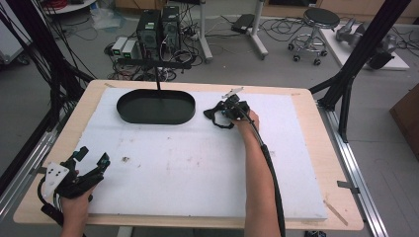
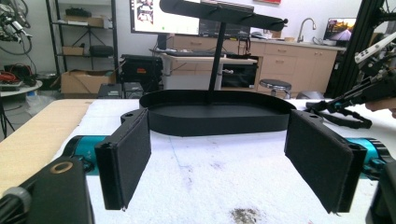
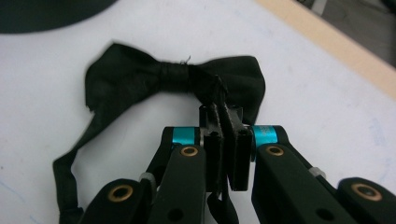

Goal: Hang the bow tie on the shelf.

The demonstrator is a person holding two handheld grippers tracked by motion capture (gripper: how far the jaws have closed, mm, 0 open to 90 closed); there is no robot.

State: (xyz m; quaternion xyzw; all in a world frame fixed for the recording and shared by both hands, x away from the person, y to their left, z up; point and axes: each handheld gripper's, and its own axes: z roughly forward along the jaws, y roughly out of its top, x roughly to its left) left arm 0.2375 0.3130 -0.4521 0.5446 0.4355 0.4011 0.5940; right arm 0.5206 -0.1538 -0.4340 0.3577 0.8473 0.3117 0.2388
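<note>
Right tool (image 3: 223, 140) clamped on a black bow tie (image 3: 140, 77), pads pinching a fold of fabric beside the knot, on the wing nearer the tool; bow tie lying on the white foam sheet (image 1: 197, 163) of the bench (image 1: 316, 148), its strap (image 3: 70, 163) trailing down and away from the far wing toward the lower edge of the right gripper view; seen from the high view, bow tie (image 1: 216, 118) just to the right of the black oval tray (image 1: 155, 106), apart from it, with the right tool (image 1: 228, 111) reached in over the far middle of the sheet, cable trailing back along the forearm.

Left tool (image 1: 91, 163) resting at the near left corner of the sheet, well apart from the bow tie; jaws spread wide, nothing between the pads (image 2: 126, 158); pointed toward the black oval tray (image 2: 215, 112), with a thin black post (image 2: 215, 60) rising from behind its far wall to a dark crossbar above; right tool and a bit of the bow tie (image 2: 345, 114) visible farther off at the right edge of the left gripper view.

Faint smudges scattered on the foam sheet (image 2: 201, 186).
</note>
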